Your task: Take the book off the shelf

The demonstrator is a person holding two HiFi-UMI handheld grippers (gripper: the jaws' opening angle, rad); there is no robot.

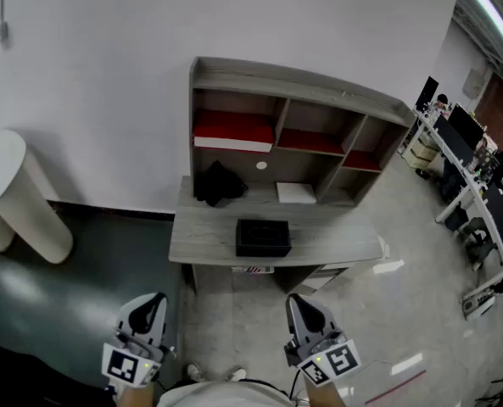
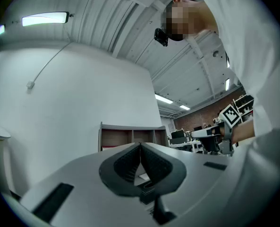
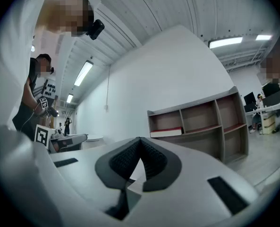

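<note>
A red book with white page edges (image 1: 232, 131) lies flat in the left compartment of the grey shelf unit (image 1: 298, 83) on the desk; the right gripper view shows the same book (image 3: 166, 132) far off. My left gripper (image 1: 153, 302) and right gripper (image 1: 299, 303) are held low, well short of the desk, both shut with nothing between their jaws. The left gripper view shows its jaws (image 2: 140, 145) touching at the tips, aimed toward the shelf (image 2: 131, 137). My right gripper's jaws (image 3: 140, 140) also meet at the tips.
On the grey desk (image 1: 200, 236) sit a black box (image 1: 263, 237), a dark bundle (image 1: 218, 182) and a white pad (image 1: 296, 193). A round white table (image 1: 5, 185) stands at left. Office desks with monitors (image 1: 476, 168) line the right side.
</note>
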